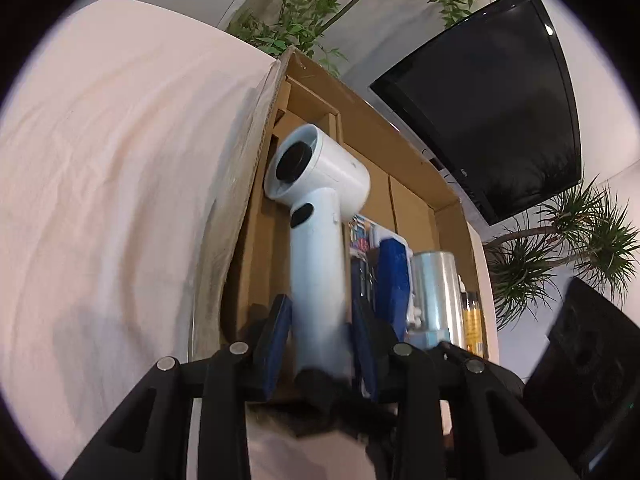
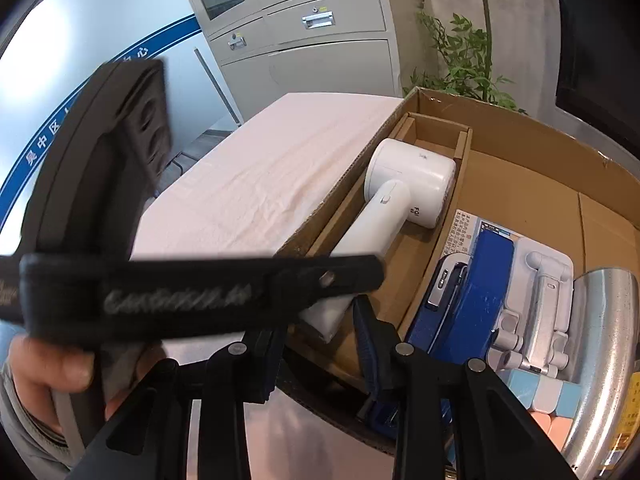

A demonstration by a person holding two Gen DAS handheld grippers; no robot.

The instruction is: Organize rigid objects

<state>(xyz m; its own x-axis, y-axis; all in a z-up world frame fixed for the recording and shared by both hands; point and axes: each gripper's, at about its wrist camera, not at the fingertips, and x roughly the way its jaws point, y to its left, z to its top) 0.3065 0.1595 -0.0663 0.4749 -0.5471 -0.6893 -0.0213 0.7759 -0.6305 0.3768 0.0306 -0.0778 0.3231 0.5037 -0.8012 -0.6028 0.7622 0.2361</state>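
Gripping dryer (image 1: 320, 216) beside box wall (image 1: 256, 168)

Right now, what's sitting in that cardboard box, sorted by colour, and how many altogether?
White: 2, the hair dryer and the folding stand.
Blue: 1, the blue case.
Silver: 1, the metal cylinder.
Yellow: 1, the small bottle.
Total: 5 I can tell apart; pastel blocks at the near edge are too hidden to count.
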